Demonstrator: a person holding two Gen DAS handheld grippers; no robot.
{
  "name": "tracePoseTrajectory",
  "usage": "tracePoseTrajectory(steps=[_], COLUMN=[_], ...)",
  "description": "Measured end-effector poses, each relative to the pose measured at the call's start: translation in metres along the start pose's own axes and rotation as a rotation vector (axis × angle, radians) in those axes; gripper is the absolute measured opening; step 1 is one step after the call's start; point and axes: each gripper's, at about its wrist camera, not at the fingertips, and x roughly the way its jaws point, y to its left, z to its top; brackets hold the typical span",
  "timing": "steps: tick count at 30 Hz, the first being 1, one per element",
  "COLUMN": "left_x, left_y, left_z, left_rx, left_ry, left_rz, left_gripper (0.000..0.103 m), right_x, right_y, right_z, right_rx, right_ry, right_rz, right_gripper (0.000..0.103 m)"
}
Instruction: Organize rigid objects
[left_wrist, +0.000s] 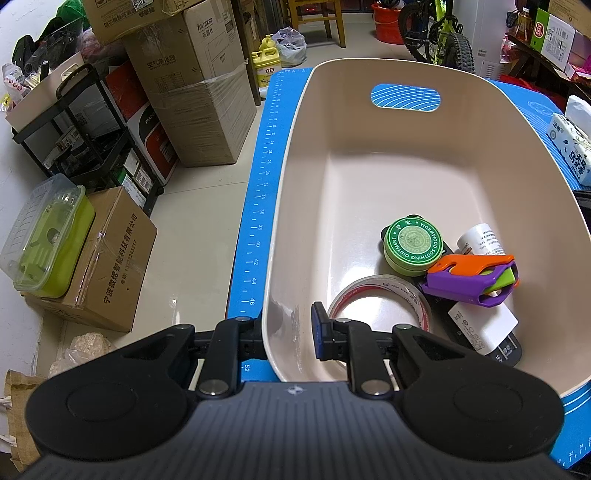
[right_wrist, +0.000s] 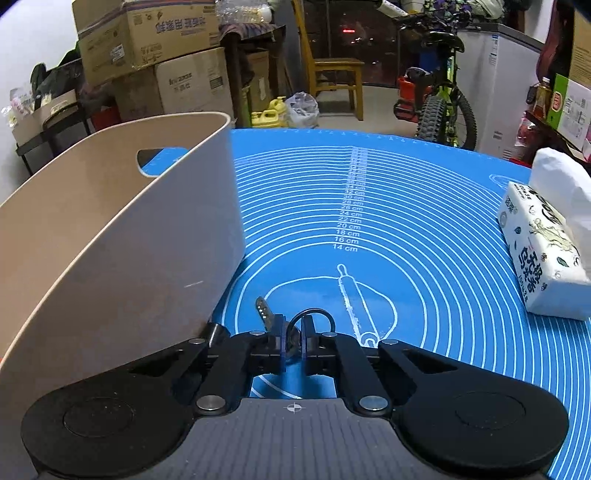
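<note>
A beige plastic bin (left_wrist: 295, 192) stands on the blue mat (left_wrist: 258, 206). My left gripper (left_wrist: 286, 336) is shut on the bin's near left wall, one finger outside, one inside. In the bin lie a green ointment tin (left_wrist: 412, 245), a tape roll (left_wrist: 380, 299), an orange and purple toy (left_wrist: 471, 278), a white bottle (left_wrist: 480, 238) and a black remote (left_wrist: 480, 332). In the right wrist view my right gripper (right_wrist: 293, 338) is shut on a bunch of keys (right_wrist: 267, 314) with a black ring, low over the mat (right_wrist: 406, 221), just right of the bin (right_wrist: 122, 229).
A tissue pack (right_wrist: 543, 254) lies at the mat's right side; it also shows in the left wrist view (left_wrist: 574, 147). Cardboard boxes (left_wrist: 192, 92), a black shelf (left_wrist: 85, 125) and a green container (left_wrist: 51, 240) stand on the floor left of the table. A bicycle (right_wrist: 439, 107) stands behind.
</note>
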Motion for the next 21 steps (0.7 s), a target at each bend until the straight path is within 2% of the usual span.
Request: tracePoseTrajectory(steps=[3,6,14,21], left_x=[0.0,-0.001,-0.001,-0.001], left_y=[0.0,-0.002,-0.002,-0.002], left_z=[0.0,0.001,0.001,0.001], left_rx=[-0.002,-0.001,-0.002,-0.002], left_ry=[0.002,0.0,0.001,0.001], left_rz=[0.0,0.0,-0.001,-0.002], left_gripper=[0.021,0.021,0.021,0.021], right_x=[-0.006,-0.016,-0.019,-0.039], right_y=[0.0,0.003,0.002,-0.005], right_z=[0.0,0.002,0.004,0.013], right_rx=[0.001,-0.016,-0.005,0.032], right_ry=[-0.047,-0.094,-0.104,-0.155], right_rz=[-0.006,-0.01,-0.027,-0.019], right_gripper=[0.012,0.012,0.012,0.012])
